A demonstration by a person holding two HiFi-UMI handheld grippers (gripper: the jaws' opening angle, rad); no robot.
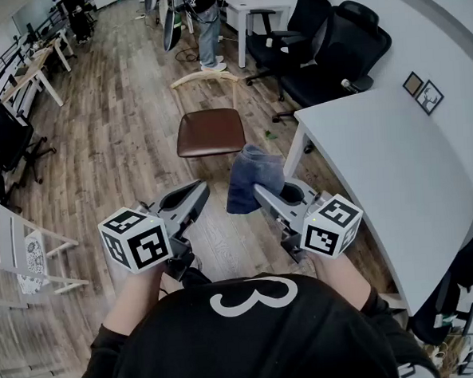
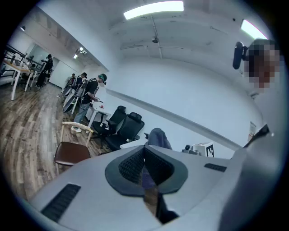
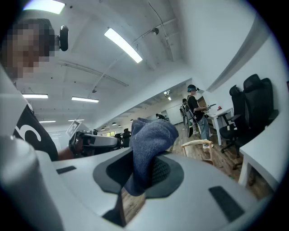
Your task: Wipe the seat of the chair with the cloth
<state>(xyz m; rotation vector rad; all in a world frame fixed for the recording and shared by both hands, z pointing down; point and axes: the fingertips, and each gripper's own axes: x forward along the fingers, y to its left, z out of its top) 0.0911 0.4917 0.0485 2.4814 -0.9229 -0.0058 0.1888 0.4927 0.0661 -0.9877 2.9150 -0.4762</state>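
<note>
- The right gripper (image 1: 264, 194) has its jaws clamped on a crumpled blue terry cloth (image 1: 252, 175), held in the air.
- The left gripper (image 1: 195, 193) is pressed together, empty.
- The brown-seated wooden chair (image 1: 210, 132) stands ahead, apart from the cloth.

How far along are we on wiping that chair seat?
Done: the right gripper is shut on the blue cloth. In hand: the cloth hangs in the air, short of the brown seat. To do: bring it onto the seat and wipe; nothing touches the seat yet. The left gripper is shut and empty.
</note>
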